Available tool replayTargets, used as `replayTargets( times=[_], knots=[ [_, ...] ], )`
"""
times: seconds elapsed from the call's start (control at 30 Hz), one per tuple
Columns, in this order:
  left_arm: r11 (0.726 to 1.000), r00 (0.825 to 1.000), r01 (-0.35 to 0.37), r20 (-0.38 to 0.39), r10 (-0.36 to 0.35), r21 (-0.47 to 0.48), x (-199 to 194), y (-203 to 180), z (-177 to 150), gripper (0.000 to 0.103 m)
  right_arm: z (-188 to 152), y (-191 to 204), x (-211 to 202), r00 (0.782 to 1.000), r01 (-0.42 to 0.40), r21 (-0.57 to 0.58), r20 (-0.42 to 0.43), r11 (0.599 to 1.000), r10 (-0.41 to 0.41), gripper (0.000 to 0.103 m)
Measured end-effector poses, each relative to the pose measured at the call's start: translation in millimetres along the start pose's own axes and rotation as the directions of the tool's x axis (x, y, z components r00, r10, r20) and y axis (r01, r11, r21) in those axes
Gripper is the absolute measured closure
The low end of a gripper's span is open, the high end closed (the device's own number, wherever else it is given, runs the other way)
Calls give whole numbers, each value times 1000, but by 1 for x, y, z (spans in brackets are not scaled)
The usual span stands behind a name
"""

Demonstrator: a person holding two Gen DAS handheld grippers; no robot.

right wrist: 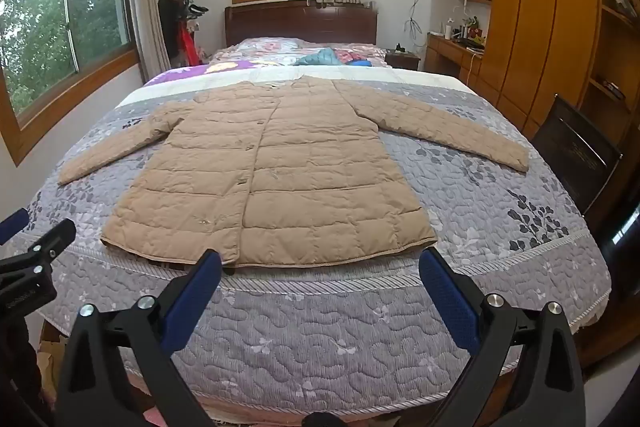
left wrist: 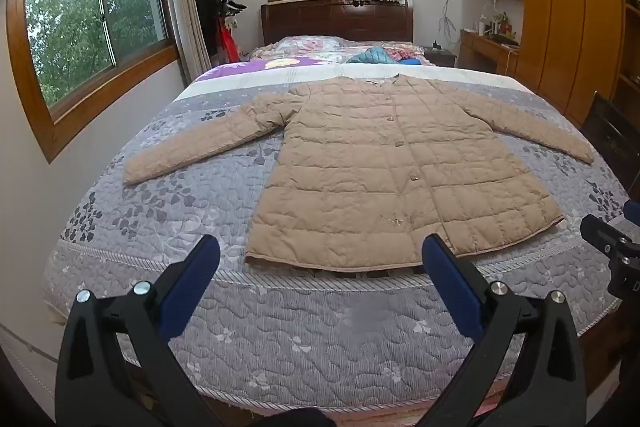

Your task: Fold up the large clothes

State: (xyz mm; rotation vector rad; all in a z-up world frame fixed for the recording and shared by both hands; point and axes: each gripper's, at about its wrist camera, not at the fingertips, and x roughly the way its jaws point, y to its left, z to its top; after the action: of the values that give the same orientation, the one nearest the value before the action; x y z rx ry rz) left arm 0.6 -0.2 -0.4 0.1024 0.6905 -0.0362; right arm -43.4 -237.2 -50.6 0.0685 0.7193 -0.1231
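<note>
A tan quilted coat [left wrist: 392, 167] [right wrist: 272, 171] lies flat and buttoned on the bed, hem toward me, both sleeves spread out to the sides. My left gripper [left wrist: 320, 247] hangs open over the bed's foot, just short of the hem, nothing between its blue-padded fingers. My right gripper [right wrist: 320, 259] is likewise open, level with the hem's right half and holding nothing. Each gripper shows at the edge of the other's view: the right gripper [left wrist: 612, 247] and the left gripper [right wrist: 36, 251].
The bed carries a grey floral quilt [left wrist: 280, 327] [right wrist: 480, 211]. Folded blue and patterned clothes [left wrist: 380, 55] lie near the dark headboard [right wrist: 300, 23]. A coat rack [left wrist: 216, 11] stands at the left, wooden wardrobes [right wrist: 540, 27] and a dark chair [right wrist: 572, 151] at the right.
</note>
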Motion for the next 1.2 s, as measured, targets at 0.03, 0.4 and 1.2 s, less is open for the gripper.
replayTargets(
  times=[0.03,0.4,1.2],
  knots=[
    [1000,1000,-1,2,1,0,0,0,0,3,0,0,0,1000,0,1,2,1000,0,4],
    [1000,1000,2,-3,-2,3,1,2,-1,3,-1,-2,0,1000,3,3,-1,1000,-3,4],
    [1000,1000,1,-3,0,6,1,0,0,3,-1,0,2,1000,0,2,-3,1000,0,4]
  ],
)
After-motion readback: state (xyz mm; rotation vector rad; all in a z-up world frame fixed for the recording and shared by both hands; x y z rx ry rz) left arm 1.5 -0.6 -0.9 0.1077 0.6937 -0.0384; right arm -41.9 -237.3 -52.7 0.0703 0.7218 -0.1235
